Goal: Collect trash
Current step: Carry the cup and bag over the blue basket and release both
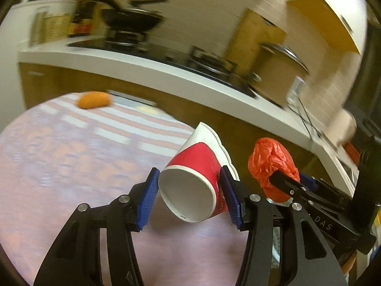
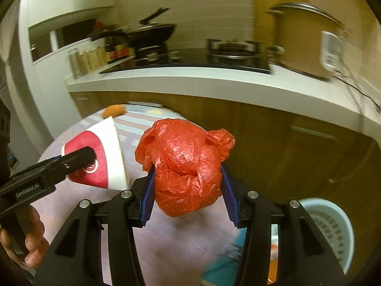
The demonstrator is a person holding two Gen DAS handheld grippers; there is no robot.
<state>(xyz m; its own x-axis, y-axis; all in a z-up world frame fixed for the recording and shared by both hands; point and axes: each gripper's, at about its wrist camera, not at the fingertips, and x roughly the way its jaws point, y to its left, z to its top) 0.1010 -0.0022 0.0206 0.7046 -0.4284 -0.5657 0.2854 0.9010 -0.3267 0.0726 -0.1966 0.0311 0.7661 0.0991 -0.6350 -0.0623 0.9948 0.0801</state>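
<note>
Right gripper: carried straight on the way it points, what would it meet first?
The right gripper, shut on the red plastic bag, points at the brown cabinet front under the white counter; probably that first, though depth is unclear.

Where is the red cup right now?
The red cup is clamped in the left gripper, held above the table, left of the orange bag in the right gripper.

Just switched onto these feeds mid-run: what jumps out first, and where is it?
The red and white paper cup, tipped on its side with its mouth toward the camera, is pinched in the left gripper. Beside it, the knotted red plastic bag is squeezed in the right gripper. Both hang over the round table, and a pale blue basket sits low at the right of the right wrist view.
</note>
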